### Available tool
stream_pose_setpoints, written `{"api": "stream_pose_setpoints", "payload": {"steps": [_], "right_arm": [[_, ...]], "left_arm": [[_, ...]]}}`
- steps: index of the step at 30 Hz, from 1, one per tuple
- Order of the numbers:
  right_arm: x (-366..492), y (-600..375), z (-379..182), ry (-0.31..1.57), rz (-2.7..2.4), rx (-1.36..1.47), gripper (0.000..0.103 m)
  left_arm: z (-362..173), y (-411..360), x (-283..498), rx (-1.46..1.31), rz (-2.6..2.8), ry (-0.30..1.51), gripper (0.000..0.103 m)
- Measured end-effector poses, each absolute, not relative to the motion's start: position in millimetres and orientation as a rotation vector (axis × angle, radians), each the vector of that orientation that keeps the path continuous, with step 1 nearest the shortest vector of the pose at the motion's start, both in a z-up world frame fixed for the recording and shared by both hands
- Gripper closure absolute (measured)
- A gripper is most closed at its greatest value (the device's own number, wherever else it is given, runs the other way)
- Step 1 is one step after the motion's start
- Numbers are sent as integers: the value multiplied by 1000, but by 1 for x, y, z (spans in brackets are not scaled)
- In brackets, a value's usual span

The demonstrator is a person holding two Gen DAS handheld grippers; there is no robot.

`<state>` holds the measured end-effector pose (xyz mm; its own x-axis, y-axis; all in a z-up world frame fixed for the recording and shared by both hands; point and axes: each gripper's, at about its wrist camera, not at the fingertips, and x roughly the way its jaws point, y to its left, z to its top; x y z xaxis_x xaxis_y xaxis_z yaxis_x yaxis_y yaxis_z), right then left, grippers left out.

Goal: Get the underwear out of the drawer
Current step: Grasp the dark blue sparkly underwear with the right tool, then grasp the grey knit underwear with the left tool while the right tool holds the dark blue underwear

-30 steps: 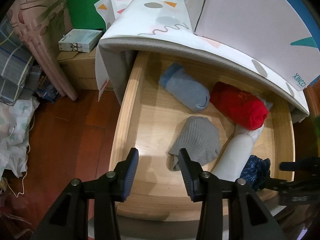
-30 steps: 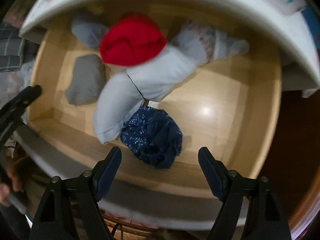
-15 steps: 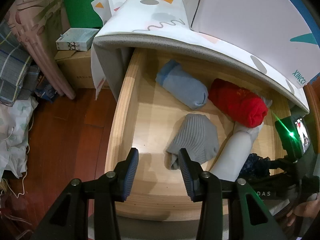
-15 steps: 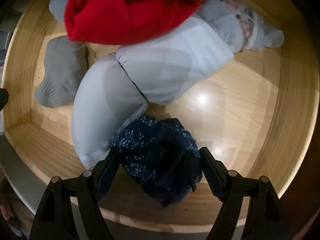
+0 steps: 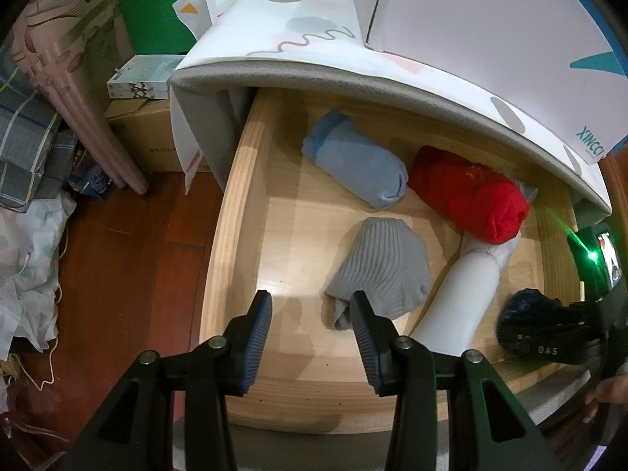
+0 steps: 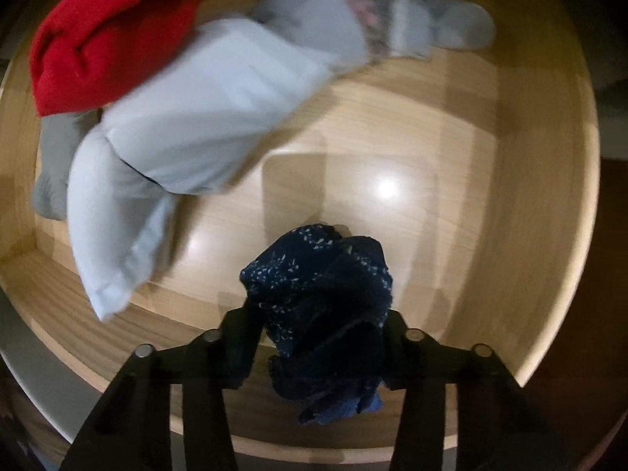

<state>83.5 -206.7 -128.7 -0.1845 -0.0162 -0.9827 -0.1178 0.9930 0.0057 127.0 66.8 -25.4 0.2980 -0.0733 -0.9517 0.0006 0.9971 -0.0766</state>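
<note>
Right wrist view: the right gripper [image 6: 316, 337] is pinching a crumpled navy speckled underwear [image 6: 318, 286] at lower centre, its jaws having just been closing onto the bundle, which is bulging upward between them. The bundle is sitting inside the wooden drawer [image 6: 530, 196] near its front wall. In the left wrist view, the left gripper [image 5: 310, 337] is hovering narrowly parted and empty at lower centre, with the underwear [image 5: 524, 314] far off at right.

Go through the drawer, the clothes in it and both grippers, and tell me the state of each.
Drawer: pulled open.
Navy underwear: bunched, clamped.
Right gripper: just closed on the navy underwear.
Left gripper: open, empty.
Red garment: rolled.
Grey garment: folded, untouched.
</note>
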Motion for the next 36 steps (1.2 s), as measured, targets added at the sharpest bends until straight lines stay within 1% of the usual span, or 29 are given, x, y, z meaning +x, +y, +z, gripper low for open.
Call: {"api": "stream_pose_setpoints", "payload": {"steps": [11, 15, 21, 25, 28, 29, 30, 36], "right_arm": [[59, -231, -132, 1750, 71, -75, 73], [53, -230, -134, 1743, 81, -57, 74], [55, -255, -143, 1740, 104, -25, 74], [63, -258, -147, 1738, 108, -28, 73], [74, -256, -137, 1738, 111, -30, 73], [73, -256, -136, 1738, 112, -31, 72], [73, -251, -138, 1738, 113, -31, 72], [72, -247, -133, 1738, 119, -26, 71]], "left_arm": [[-34, 63, 131, -44, -51, 1314, 61], [-39, 59, 133, -48, -90, 1348, 61], [-45, 41, 141, -24, -148, 1378, 61], [-46, 36, 155, -106, -166, 1396, 61], [-47, 31, 165, -151, -174, 1408, 61], [-48, 29, 167, -154, -180, 1413, 60], [-50, 26, 170, -154, -189, 1420, 55], [-65, 15, 182, -158, -169, 1447, 46]]}}
